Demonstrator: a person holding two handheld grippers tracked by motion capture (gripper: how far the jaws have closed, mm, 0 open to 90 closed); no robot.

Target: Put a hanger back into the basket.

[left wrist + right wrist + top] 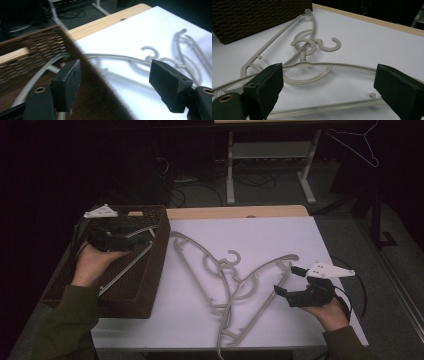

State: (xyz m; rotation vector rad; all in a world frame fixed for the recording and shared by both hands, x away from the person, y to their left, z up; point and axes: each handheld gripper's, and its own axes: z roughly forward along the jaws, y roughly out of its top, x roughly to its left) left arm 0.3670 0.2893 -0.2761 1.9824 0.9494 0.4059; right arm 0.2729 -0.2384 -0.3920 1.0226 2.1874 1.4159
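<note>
1. Hangers: two pale grey, thin plastic coat hangers (235,285) lay tangled mid-frame on the white tabletop (280,235); a third hanger (125,262) rested in the dark brown woven basket (157,260) at left.
2. They looked light, stiff and slick; the straight bar seemed the best hold.
3. Left gripper (107,240) over the basket and right gripper (295,282) at lower right both had jaws wide apart, empty.
4. The room behind was dim, with cables (200,182) on the floor.
</note>
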